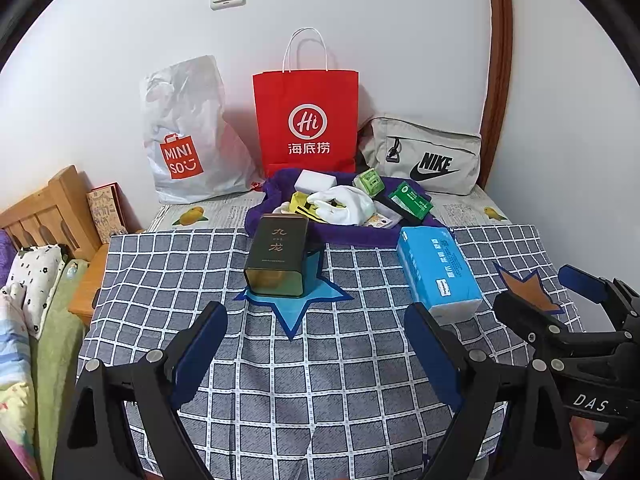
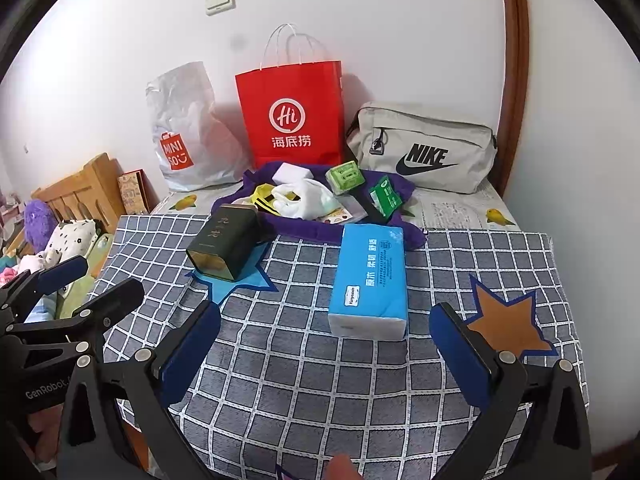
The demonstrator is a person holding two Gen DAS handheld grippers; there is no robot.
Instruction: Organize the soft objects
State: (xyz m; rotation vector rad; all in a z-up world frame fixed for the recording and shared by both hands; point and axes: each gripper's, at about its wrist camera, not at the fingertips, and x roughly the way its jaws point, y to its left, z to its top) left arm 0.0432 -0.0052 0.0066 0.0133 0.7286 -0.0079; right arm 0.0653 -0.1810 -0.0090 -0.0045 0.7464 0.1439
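Note:
A blue tissue pack (image 1: 439, 273) (image 2: 369, 280) lies on the checked cloth (image 1: 320, 360) (image 2: 304, 360), between a blue star patch and an orange star patch (image 2: 509, 324). A dark green tin (image 1: 278, 256) (image 2: 227, 242) rests on the blue star (image 1: 296, 312) (image 2: 236, 284). Behind them a purple towel (image 1: 280, 188) (image 2: 320, 234) holds a white cloth (image 1: 348, 204) (image 2: 310, 198), a white block, green packets and yellow items. My left gripper (image 1: 316, 316) hangs open above the cloth, empty. My right gripper (image 2: 326, 316) is open too, just short of the tissue pack.
A Miniso plastic bag (image 1: 188, 136) (image 2: 188, 128), a red paper bag (image 1: 306, 120) (image 2: 292, 112) and a grey Nike pouch (image 1: 424, 154) (image 2: 422, 146) lean on the back wall. A wooden bed frame (image 1: 44, 208), with bedding and a purple plush (image 2: 38, 220), is left.

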